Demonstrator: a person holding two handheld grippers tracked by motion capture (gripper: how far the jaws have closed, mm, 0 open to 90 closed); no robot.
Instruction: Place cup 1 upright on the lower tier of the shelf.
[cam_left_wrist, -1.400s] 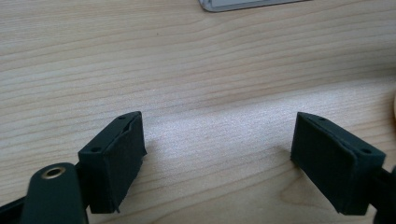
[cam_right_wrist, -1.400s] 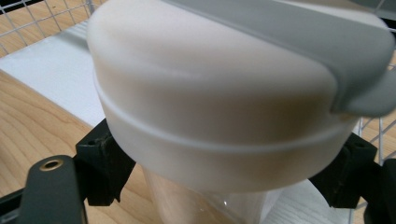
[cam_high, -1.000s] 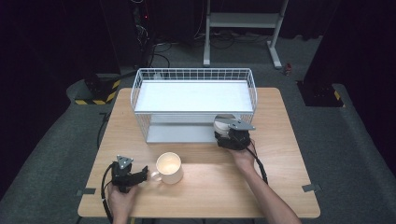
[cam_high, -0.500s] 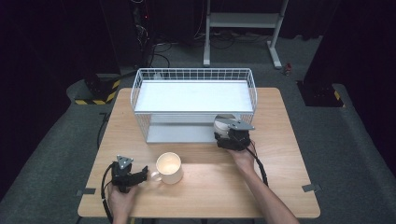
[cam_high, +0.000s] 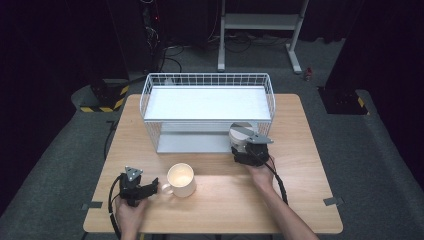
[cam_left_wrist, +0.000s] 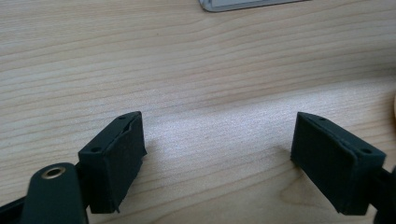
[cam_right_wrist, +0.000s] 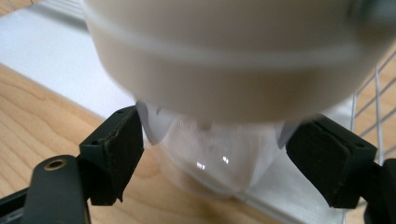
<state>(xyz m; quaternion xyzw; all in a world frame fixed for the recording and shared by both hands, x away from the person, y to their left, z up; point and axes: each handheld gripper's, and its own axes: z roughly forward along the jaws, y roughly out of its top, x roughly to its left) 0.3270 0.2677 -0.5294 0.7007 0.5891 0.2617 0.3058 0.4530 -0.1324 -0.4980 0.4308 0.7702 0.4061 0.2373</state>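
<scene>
A cream mug (cam_high: 181, 180) stands on the wooden table (cam_high: 300, 150) near the front, its handle turned left. My left gripper (cam_high: 154, 186) lies just left of that handle, open, with bare wood between its jaws (cam_left_wrist: 219, 154). My right gripper (cam_high: 245, 142) points into the lower shelf (cam_high: 190, 145) of the white wire rack (cam_high: 207, 80) at its right front. In the right gripper view, a clear rounded vessel (cam_right_wrist: 210, 158) sits under a wide, blurred cream body (cam_right_wrist: 233, 56). The right gripper (cam_right_wrist: 215, 154) has just been closing, and both pads touch the vessel's sides.
The rack fills the back half of the table, with a white top shelf (cam_high: 207, 102) and wire walls (cam_right_wrist: 373, 107) close on the right of the held vessel. Bare wood lies to the right of the mug. Cables trail from both grippers toward the front edge.
</scene>
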